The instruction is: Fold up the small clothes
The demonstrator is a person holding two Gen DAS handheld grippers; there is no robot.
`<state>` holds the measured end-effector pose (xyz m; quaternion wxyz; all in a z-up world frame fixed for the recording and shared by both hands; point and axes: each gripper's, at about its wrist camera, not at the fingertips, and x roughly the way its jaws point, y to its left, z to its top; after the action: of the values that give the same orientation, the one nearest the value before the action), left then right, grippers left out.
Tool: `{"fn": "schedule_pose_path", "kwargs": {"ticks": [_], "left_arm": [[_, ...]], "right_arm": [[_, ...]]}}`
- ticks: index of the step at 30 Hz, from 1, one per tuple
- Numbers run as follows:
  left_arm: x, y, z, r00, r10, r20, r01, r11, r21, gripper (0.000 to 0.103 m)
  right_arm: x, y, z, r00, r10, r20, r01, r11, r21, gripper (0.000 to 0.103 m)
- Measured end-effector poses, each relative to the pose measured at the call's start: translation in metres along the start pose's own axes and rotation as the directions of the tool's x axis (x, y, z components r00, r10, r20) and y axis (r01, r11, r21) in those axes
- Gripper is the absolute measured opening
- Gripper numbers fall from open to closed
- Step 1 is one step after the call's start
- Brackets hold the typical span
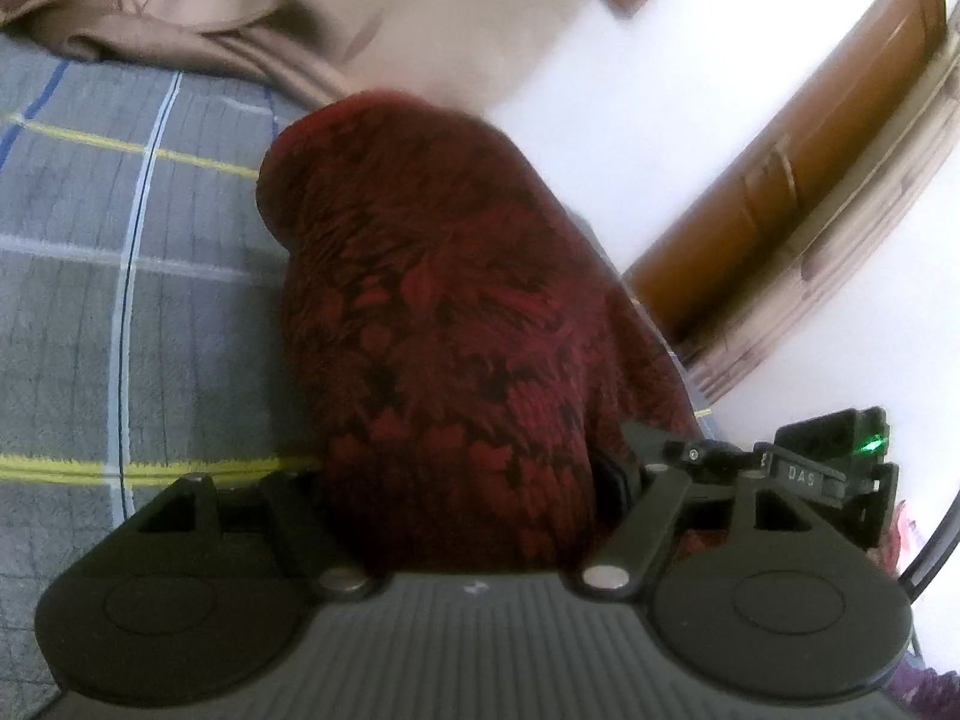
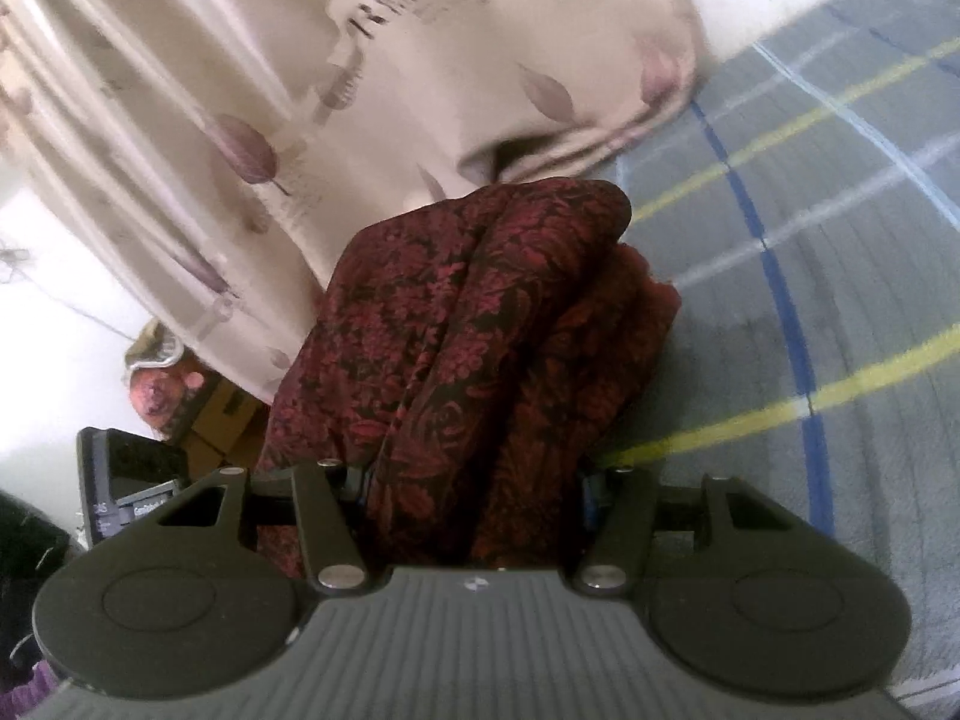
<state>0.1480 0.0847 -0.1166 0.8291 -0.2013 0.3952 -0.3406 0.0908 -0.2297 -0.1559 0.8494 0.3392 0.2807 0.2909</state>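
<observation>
A: In the left wrist view, a bunched red-and-black patterned garment [image 1: 444, 324] is seen filling the left claw [image 1: 462, 516]; it is taken as pinched there, though the fingertips are buried in cloth. The bundle is held up above the grey checked bed cover [image 1: 120, 276].

B: How far is the folding judged to be?

A: The cloth is gathered and doubled over, not laid flat, so a fold is judged to be under way and not finished. No neat stack is shown.

B: And the room on that side?

A: Open cover is seen to the left; a beige curtain [image 1: 300, 6] lies at the far edge, and a wooden frame [image 1: 798, 192] and white wall are seen to the right.

B: In the right wrist view?

A: The same garment [image 2: 456, 348] is seen gripped in long pleats by the right claw [image 2: 474, 510], its pads hidden by fabric. Bare bed cover [image 2: 828, 252] is offered to the right; the curtain [image 2: 252, 96] crowds the left, with the other gripper's body [image 2: 126, 492] just beside.
</observation>
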Motion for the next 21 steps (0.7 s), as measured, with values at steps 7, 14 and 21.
{"fn": "schedule_pose_path", "kwargs": {"ticks": [7,14,21], "left_arm": [[-0.004,-0.003,-0.013,0.997,0.036,0.066,-0.038,0.999,0.028,0.085],[-0.027,-0.048,-0.032,0.931,0.272,0.244,-0.31,0.941,0.136,0.099],[-0.052,-0.116,-0.066,0.703,0.526,0.48,-0.671,0.714,0.199,0.103]], "right_arm": [[0.003,-0.005,-0.008,1.0,-0.021,0.007,0.021,1.0,-0.007,0.059],[-0.004,0.005,-0.008,0.997,-0.058,0.043,0.06,0.996,-0.059,0.075],[-0.07,0.067,-0.021,0.932,-0.196,0.304,0.277,0.927,-0.251,0.103]]}}
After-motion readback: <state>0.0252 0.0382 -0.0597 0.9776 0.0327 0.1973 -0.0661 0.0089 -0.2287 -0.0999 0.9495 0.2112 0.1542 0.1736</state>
